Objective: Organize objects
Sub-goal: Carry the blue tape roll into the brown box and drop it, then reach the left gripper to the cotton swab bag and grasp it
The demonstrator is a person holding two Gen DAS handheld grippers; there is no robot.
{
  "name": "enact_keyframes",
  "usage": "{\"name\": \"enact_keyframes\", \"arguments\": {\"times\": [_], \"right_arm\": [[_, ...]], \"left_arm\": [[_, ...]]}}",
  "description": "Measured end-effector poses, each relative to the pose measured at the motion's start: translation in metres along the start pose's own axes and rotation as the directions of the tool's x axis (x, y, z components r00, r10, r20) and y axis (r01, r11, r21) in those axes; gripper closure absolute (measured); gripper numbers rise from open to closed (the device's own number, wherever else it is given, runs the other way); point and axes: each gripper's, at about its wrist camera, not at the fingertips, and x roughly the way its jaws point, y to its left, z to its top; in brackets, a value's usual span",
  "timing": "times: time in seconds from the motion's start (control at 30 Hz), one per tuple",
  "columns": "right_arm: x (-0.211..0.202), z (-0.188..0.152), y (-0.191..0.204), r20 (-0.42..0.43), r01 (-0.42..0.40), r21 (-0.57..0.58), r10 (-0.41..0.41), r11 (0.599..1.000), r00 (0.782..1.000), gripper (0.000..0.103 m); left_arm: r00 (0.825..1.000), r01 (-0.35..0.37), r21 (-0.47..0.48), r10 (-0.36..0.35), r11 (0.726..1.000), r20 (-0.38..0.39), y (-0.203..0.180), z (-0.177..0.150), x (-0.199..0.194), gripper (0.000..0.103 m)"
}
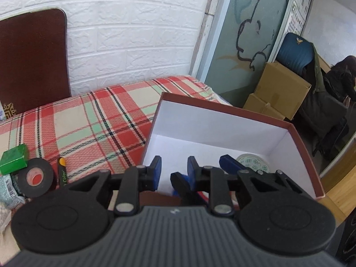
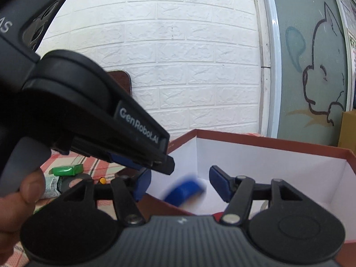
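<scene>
A red box (image 1: 296,133) with a white inside stands on the plaid cloth; it also shows in the right wrist view (image 2: 267,140). My left gripper (image 1: 174,170) is open and empty over the box's near left edge. My right gripper (image 2: 181,185) is open over the box. A blurred blue object (image 2: 183,192) lies loose between its fingers, inside the box. The right gripper's fingers (image 1: 230,164) also show in the left wrist view. A round patterned tin (image 1: 253,163) lies in the box at the right.
Left of the box on the plaid cloth (image 1: 89,120) lie a green box (image 1: 14,159), a black tape roll (image 1: 35,176), a black and orange marker (image 1: 61,171) and a packet (image 1: 9,189). A brown board (image 1: 33,60) leans on the white wall. Cardboard boxes (image 1: 278,91) stand at the right.
</scene>
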Motion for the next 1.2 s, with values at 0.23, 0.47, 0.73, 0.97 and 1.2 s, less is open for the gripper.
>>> {"name": "enact_keyframes", "arguments": {"times": [0.23,0.47,0.73,0.97,1.2], "right_arm": [[-0.037,-0.019,0.04,0.083,-0.073,-0.073,0.079,0.995,0.993,0.043],[-0.027,-0.048,0.108,-0.125,-0.299,-0.154,0.282,0.942,0.951,0.051],[0.006,-0.058,0.172,-0.263,-0.425,-0.217,0.367,0.879,0.892,0.058],[0.068,-0.028,0.201,-0.282,-0.414,-0.125,0.368,0.902,0.886,0.057],[0.115,-0.033,0.211,-0.419,-0.492,0.079,0.476,0.867,0.773,0.078]], "left_arm": [[0.999,-0.013,-0.051,0.016,0.999,0.05,0.029,-0.038,-0.052,0.072],[0.983,-0.184,-0.238,0.185,0.954,-0.018,0.118,-0.103,-0.093,0.069],[0.847,-0.521,-0.355,0.52,0.776,-0.108,0.214,-0.151,-0.129,0.07],[0.834,-0.524,-0.48,0.539,0.704,-0.121,0.259,-0.174,-0.156,0.07],[0.871,-0.452,-0.554,0.48,0.699,-0.104,0.268,-0.182,-0.169,0.069]]}}
